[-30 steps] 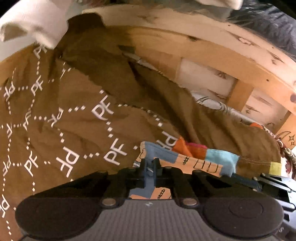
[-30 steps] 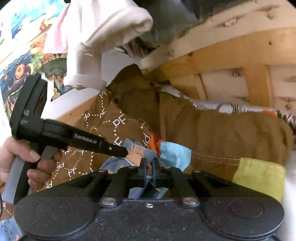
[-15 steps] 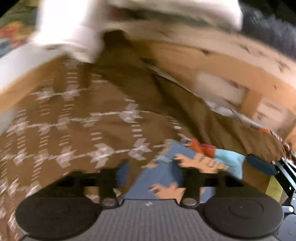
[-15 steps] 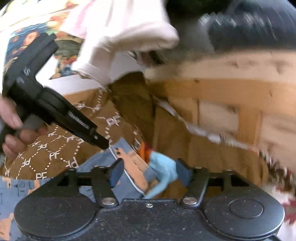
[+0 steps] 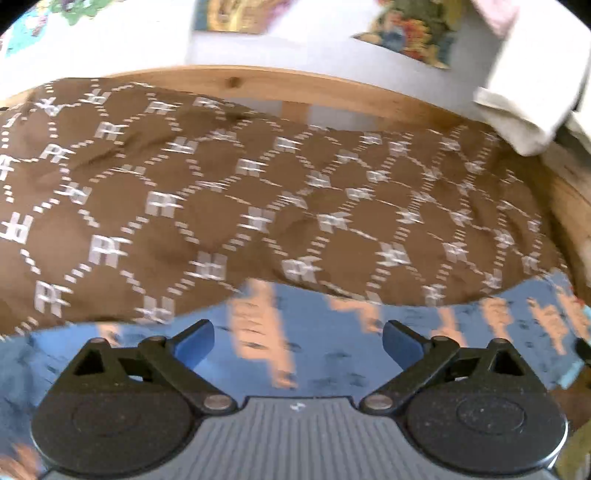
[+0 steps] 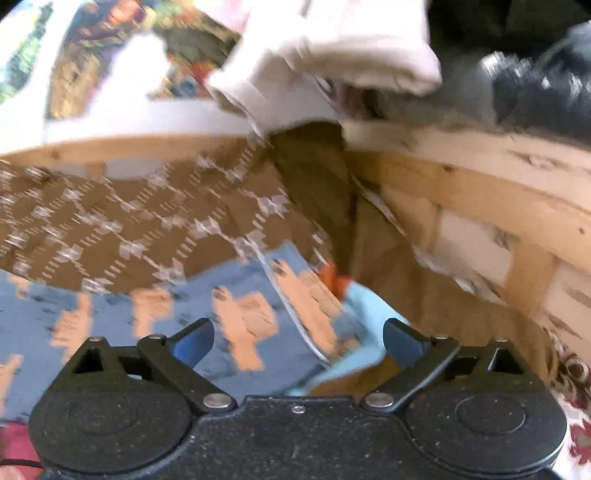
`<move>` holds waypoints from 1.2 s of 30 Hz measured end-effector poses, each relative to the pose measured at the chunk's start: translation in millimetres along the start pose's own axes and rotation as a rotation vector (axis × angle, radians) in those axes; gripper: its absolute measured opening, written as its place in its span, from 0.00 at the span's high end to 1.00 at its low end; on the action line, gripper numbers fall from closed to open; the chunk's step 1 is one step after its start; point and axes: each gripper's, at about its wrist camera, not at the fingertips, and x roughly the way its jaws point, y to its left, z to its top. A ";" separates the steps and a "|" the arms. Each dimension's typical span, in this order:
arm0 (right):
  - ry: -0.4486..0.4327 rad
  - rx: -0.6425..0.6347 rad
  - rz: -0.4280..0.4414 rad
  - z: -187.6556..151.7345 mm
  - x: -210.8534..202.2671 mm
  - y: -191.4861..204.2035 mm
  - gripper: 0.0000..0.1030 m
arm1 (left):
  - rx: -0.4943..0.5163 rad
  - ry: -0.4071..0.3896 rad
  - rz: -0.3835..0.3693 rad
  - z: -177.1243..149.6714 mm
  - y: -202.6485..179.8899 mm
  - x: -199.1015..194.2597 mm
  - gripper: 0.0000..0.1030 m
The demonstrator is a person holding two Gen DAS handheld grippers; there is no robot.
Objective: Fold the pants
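Note:
The blue pants [image 5: 314, 350] with peach figures lie spread on a brown patterned blanket [image 5: 240, 192]. In the left wrist view my left gripper [image 5: 298, 341] is open, its jaws wide apart just above the blue cloth, holding nothing. In the right wrist view the pants [image 6: 155, 317] reach to a light-blue and orange cuff [image 6: 364, 306] at their right end. My right gripper [image 6: 298, 341] is open over that end, empty. Both views are blurred by motion.
A wooden slatted frame [image 6: 480, 206] runs along the right and back of the blanket [image 6: 110, 221]. White and pink clothes [image 6: 332, 48] hang over its top rail. A white cloth [image 5: 524, 107] hangs at the back right. Colourful pictures [image 5: 406, 29] are on the wall.
Both grippers were shut on the pants' cuff end a second ago. Both have let go and opened wide. The left view has swung left and the pants now lie flat.

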 end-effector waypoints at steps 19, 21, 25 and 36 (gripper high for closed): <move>0.196 -0.410 0.730 49.7 105.6 180.4 0.76 | 0.270 0.246 -0.143 46.3 25.9 88.5 0.96; 0.223 -0.396 0.719 49.0 110.6 180.5 0.75 | 0.287 0.215 -0.118 44.0 21.0 83.7 0.96; 0.262 -0.300 0.691 44.6 119.1 174.3 0.63 | 0.337 0.238 -0.053 36.4 14.1 97.5 0.95; 0.184 0.090 0.315 36.1 22.7 49.8 0.10 | 0.449 0.076 -0.096 46.3 -56.9 58.2 0.29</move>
